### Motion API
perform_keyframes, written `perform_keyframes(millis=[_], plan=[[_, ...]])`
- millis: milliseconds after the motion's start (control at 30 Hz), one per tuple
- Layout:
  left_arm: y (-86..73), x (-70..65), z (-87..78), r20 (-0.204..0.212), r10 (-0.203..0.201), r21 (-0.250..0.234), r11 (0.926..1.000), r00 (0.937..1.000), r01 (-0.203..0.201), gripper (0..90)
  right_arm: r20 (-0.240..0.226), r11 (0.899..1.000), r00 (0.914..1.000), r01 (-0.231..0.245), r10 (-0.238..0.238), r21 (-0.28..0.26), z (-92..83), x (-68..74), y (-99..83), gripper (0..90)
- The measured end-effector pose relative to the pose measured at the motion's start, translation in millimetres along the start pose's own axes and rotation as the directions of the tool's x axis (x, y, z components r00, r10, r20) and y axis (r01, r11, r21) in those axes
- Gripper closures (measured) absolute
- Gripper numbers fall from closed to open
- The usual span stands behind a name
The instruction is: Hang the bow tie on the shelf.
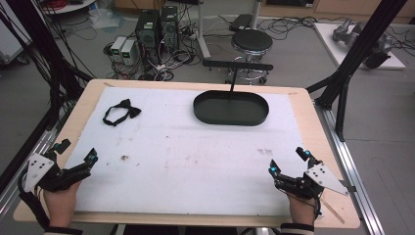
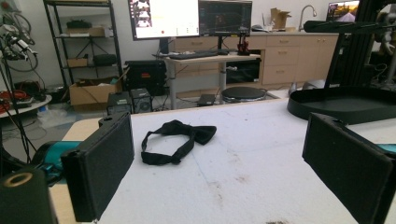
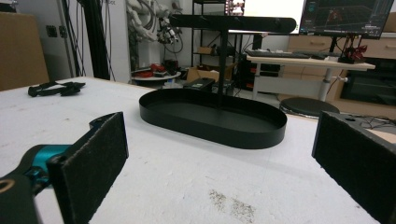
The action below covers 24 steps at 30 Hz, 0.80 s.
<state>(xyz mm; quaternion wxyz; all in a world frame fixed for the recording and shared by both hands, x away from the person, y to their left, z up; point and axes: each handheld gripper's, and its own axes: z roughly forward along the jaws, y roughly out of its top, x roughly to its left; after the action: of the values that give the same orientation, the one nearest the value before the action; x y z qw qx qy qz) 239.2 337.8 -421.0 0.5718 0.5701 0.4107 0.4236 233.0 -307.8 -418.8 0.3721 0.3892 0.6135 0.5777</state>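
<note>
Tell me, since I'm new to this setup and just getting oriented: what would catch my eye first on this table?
Most striking is the black oval tray with an upright T-shaped stand, sitting toward the far side of the white table, right of centre. A black bow tie lies alone at the far left. At the near edge, the left gripper and right gripper rest open, one at each corner.

Left tool (image 1: 77, 153) and right tool (image 1: 288, 160) both hand-held, jaws wide apart.
</note>
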Motion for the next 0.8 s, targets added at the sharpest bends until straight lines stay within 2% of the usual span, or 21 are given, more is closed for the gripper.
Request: perform_keyframes(millis=[367, 500, 567, 633, 800], plan=[[1.8, 1.5, 1.1, 0.013, 0.000, 0.006, 1.0000, 0.9999, 0.000, 9.5, -0.001, 1.000, 1.0000, 0.009, -0.009, -0.003, 0.4, 0.8, 0.7, 2.6], [5.2, 2.9, 2.9, 0.015, 0.017, 0.022, 0.9996, 0.9997, -0.018, 9.5, -0.002, 1.000, 1.0000, 0.009, -0.009, -0.003, 0.1, 1.1, 0.9, 2.6], [7.5, 4.5, 4.1, 0.021, 0.017, 0.032, 0.9993, 0.9996, -0.018, 9.5, -0.003, 1.000, 0.9999, 0.010, -0.010, -0.004, -0.1, 1.1, 1.0, 2.6], [10.1, 7.4, 8.9, 0.033, 0.029, 0.078, 0.9964, 0.9990, -0.032, 9.6, -0.006, 1.000, 0.9998, 0.016, -0.016, -0.001, 0.3, 1.2, 1.1, 2.6], [12.3, 12.5, 16.5, 0.048, 0.040, 0.110, 0.9929, 0.9981, -0.045, 9.6, -0.011, 1.000, 0.9998, 0.014, -0.014, 0.009, 1.4, 2.3, 0.5, 2.6]])
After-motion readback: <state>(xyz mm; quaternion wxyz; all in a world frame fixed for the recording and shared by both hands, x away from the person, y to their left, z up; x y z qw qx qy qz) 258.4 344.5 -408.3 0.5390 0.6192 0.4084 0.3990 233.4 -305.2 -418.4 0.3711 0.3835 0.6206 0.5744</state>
